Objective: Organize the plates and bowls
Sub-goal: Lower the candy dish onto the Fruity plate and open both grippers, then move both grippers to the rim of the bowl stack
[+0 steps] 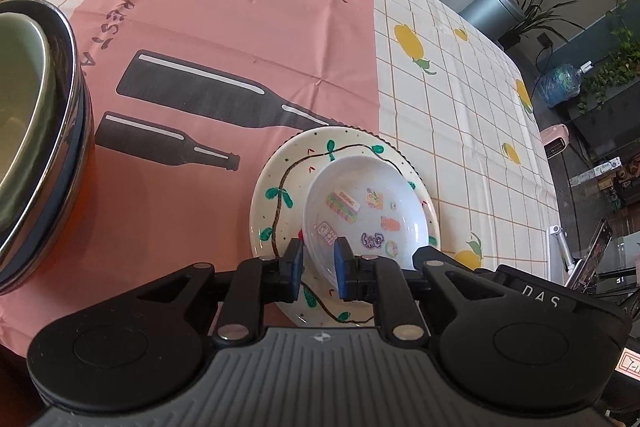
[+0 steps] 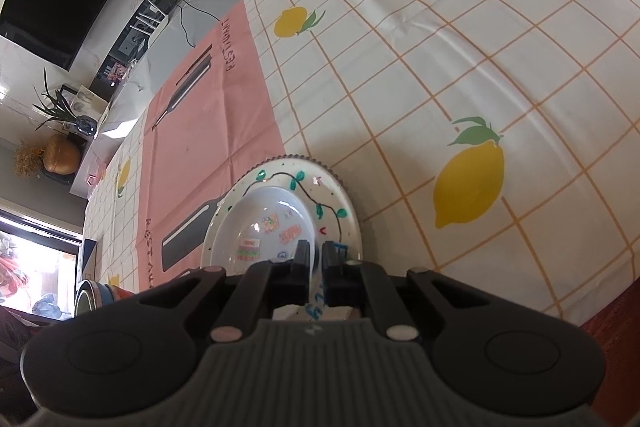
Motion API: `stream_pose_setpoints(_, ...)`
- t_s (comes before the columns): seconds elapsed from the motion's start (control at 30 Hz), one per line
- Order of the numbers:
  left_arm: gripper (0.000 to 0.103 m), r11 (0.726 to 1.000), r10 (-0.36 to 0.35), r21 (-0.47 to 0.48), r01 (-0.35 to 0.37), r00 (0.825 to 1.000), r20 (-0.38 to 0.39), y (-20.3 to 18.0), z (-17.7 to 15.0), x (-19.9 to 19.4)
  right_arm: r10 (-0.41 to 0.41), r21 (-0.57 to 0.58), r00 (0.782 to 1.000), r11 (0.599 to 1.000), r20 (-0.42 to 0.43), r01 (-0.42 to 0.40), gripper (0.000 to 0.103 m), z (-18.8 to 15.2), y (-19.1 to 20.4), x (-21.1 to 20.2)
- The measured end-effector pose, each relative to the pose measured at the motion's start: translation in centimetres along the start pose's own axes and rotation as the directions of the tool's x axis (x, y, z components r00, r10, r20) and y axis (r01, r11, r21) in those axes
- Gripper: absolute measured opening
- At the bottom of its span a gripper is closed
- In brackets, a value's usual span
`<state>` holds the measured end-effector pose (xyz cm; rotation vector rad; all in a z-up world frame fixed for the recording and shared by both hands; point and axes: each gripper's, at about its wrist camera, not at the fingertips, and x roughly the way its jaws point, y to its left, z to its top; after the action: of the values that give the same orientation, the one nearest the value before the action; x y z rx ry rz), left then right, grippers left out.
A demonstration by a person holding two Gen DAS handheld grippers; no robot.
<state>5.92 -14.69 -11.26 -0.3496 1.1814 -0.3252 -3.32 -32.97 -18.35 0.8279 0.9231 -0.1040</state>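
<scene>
Straddling the white dish's [image 1: 352,211] rim, left tongs [image 1: 319,267] stand parted.

Lemon-print checked tablecloth [image 2: 460,75], pink bottle-print mat [image 1: 224,27], leafy houseplants [image 1: 616,59], blue water jug [image 1: 558,85], bright window [image 2: 36,267]

Glossy white plastic bowl [image 1: 360,211], glazed ceramic painted plate [image 1: 280,187]; shiny metal bowl [image 1: 60,131], matt cloth tablecloth [image 1: 460,115]

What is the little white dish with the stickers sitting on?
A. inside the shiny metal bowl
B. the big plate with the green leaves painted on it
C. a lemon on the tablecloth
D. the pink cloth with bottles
B: the small white dish rests on the leaf-painted plate, whose rim shows all around it.
</scene>
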Motion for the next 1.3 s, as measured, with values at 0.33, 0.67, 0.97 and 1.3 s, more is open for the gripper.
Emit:
stream_pose_setpoints(0.33, 0.046, 0.993, -0.021, 0.117, 0.007, 0.993, 0.119, -1.6, -0.4, -4.7, 0.015, -0.068, 0.999, 0.998, 0.048, -0.011, 0.026, -0.5, 1.9, -2.5)
stream_pose_setpoints(0.67, 0.062, 0.973, 0.027, 0.210, -0.095, 0.952, 0.305, 0.5, 1.0, -12.9, 0.080, -0.285, 0.992, 0.957, 0.094, -0.050, 0.050, -1.8, 8.8, -5.4)
stream_pose_setpoints(0.97, 0.066, 0.983, 0.147, 0.056, -0.176, 0.929, 0.340, 8.1, 2.5, -17.4, 0.116, -0.346, 0.992, 0.930, -0.042, -0.124, 0.069, -4.0, 14.1, -2.8)
stream_pose_setpoints(1.3, 0.066, 0.984, 0.155, -0.122, -0.128, 0.955, 0.254, 15.6, 2.2, -15.3, 0.063, -0.336, 0.982, 0.934, -0.175, -0.120, 0.069, -6.5, 18.7, 2.2)
